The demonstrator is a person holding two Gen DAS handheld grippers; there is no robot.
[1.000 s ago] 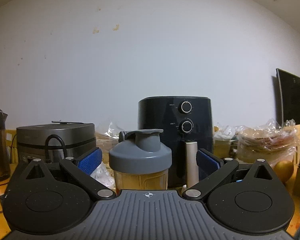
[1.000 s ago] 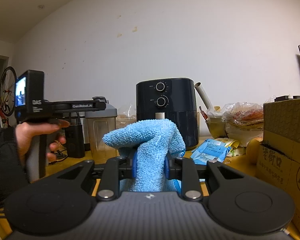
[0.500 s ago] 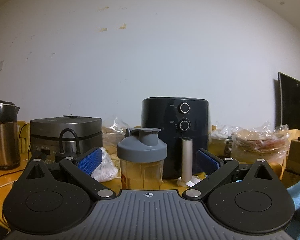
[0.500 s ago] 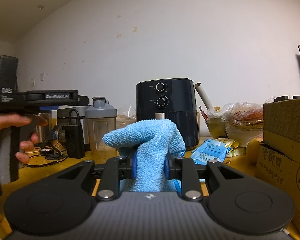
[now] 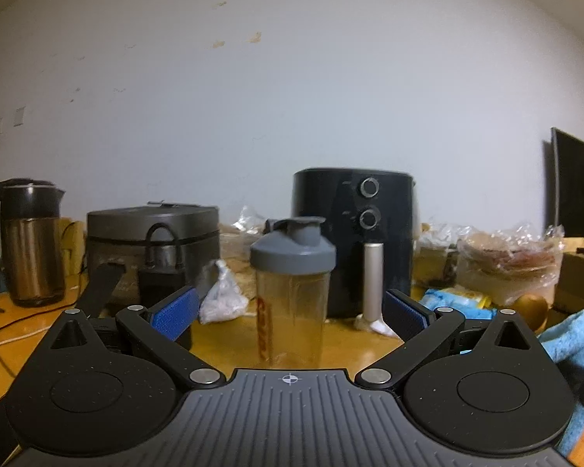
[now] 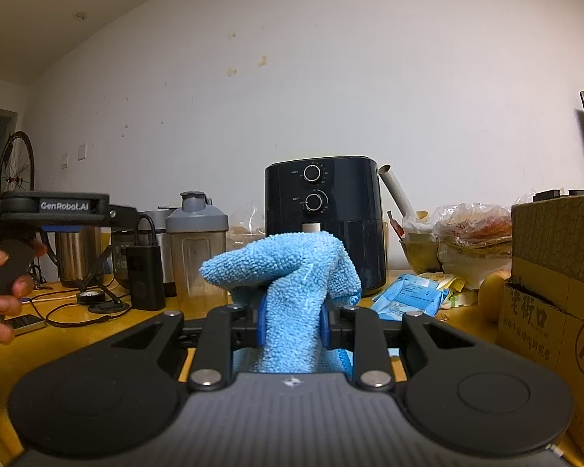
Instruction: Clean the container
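Observation:
A clear shaker bottle (image 5: 292,292) with a grey flip lid stands upright on the yellow table (image 5: 222,334). My left gripper (image 5: 290,315) is open, its blue pads (image 5: 175,313) wide apart, and the bottle stands a little beyond the tips, centred between them. My right gripper (image 6: 292,323) is shut on a fluffy blue cloth (image 6: 292,284) that bulges up above the jaws. In the right wrist view the bottle (image 6: 196,249) is at the left, with the left gripper (image 6: 116,214) held by a hand (image 6: 0,284) further left. The cloth (image 5: 572,334) shows at the left wrist view's right edge.
Behind the bottle stand a black air fryer (image 5: 354,241), a grey rice cooker (image 5: 152,233) and a steel kettle (image 5: 27,241). A black power pack (image 6: 144,276) and cables lie at the left. Bagged food (image 6: 475,241), a blue packet (image 6: 408,295) and a cardboard box (image 6: 556,272) crowd the right.
My left gripper has drawn back from the bottle, which now looks smaller and farther off; in the right wrist view it slid leftward. The right gripper and cloth have not moved.

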